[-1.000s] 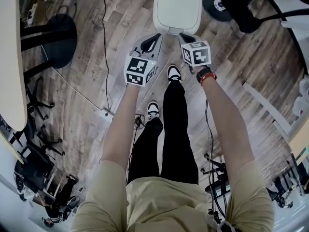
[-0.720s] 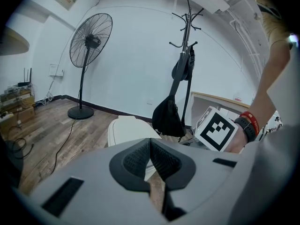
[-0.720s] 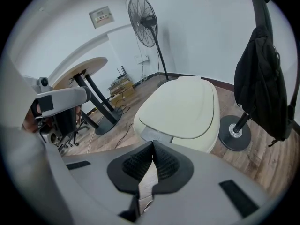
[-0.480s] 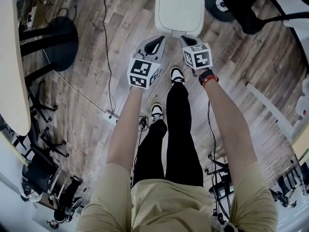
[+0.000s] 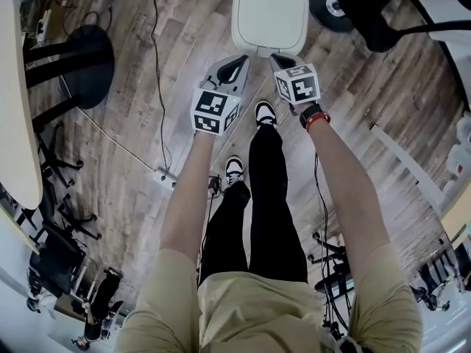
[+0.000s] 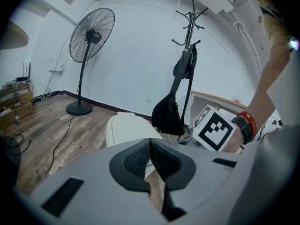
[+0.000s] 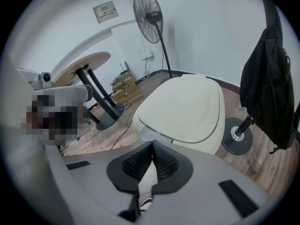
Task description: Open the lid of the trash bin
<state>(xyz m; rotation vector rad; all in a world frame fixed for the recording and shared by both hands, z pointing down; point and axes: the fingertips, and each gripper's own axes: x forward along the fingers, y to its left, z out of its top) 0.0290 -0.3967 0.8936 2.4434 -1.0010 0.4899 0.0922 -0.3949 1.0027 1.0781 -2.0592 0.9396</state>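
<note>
A white trash bin (image 5: 270, 13) stands on the wood floor ahead of my feet, its rounded lid (image 7: 185, 108) lying flat and closed. My left gripper (image 5: 237, 61) hovers just short of the bin's near left corner, jaws shut and empty. My right gripper (image 5: 280, 56) is level with it at the near right corner, also shut with nothing held. In the left gripper view the bin (image 6: 125, 128) sits beyond the closed left gripper (image 6: 150, 149). The right gripper (image 7: 152, 153) looks over the bin's front edge from close by.
A coat stand with a black bag (image 7: 267, 86) stands right of the bin, its round base (image 5: 330, 7) on the floor. A pedestal fan (image 6: 89, 41) and a round table (image 7: 84, 62) are to the left. Cables (image 5: 158, 87) run across the floor. My shoes (image 5: 265, 112) are just behind the grippers.
Both grippers stay shut and hold nearly the same place in front of the bin; only a slight sway of the view.
</note>
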